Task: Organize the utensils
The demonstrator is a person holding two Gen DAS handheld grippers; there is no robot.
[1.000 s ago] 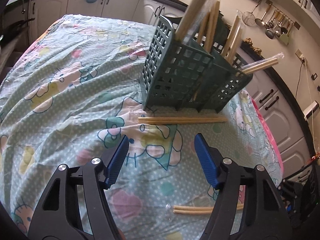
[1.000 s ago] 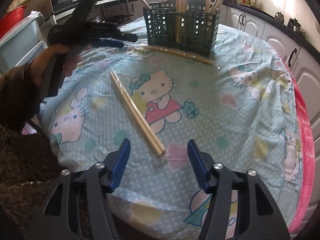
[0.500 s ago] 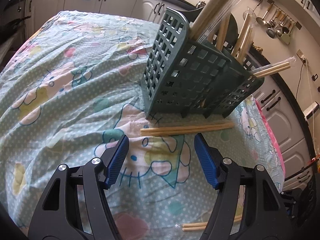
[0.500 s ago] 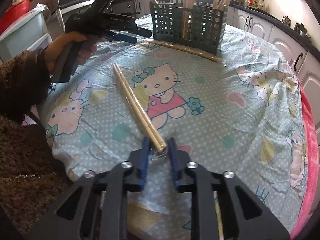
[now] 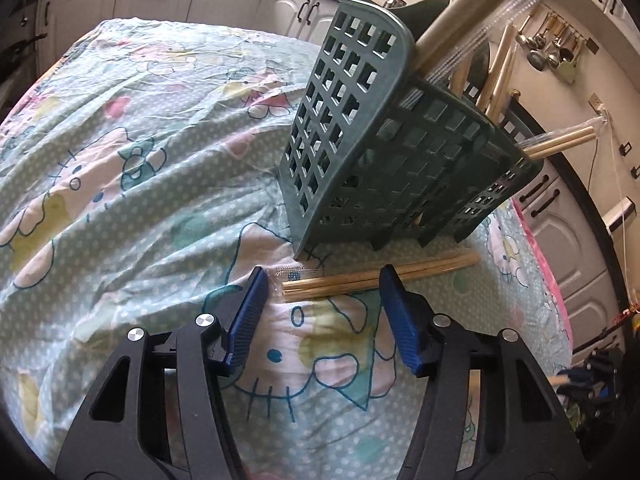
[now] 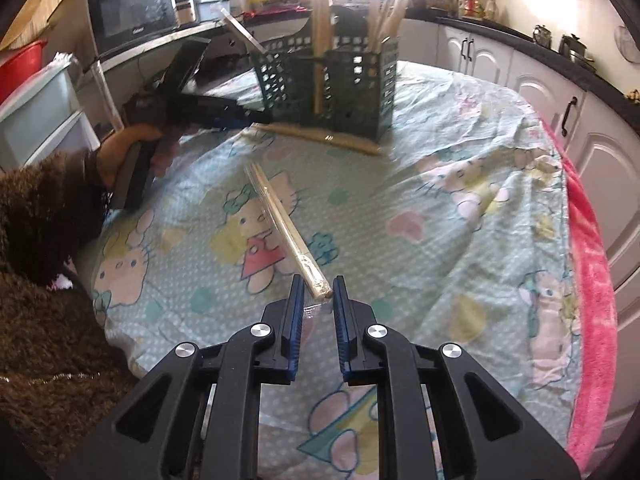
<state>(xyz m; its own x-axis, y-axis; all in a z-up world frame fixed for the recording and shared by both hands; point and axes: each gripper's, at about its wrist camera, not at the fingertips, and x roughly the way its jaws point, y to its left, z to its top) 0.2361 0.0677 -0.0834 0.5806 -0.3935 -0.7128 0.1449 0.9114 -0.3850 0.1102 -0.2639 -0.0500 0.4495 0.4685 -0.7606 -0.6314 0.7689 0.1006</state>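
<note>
Wooden chopstick pair (image 5: 376, 278) lies crosswise, mid-frame, between the wide-open, empty left gripper (image 5: 322, 312) fingertips.

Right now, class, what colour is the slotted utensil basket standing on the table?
Dark green. The utensil basket shows best in the left wrist view.

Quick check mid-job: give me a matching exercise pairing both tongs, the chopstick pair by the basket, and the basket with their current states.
Things:
1. left tongs
2. right tongs
3. wrapped chopstick pair by the basket
4. green utensil basket

States:
A. stands on the tablecloth with chopsticks upright inside
B. open wide, hovering
C. lies flat, ungripped
D. closed on the end of the other wrapped chopstick pair

Pairs: 1-B, 2-D, 3-C, 4-A
</note>
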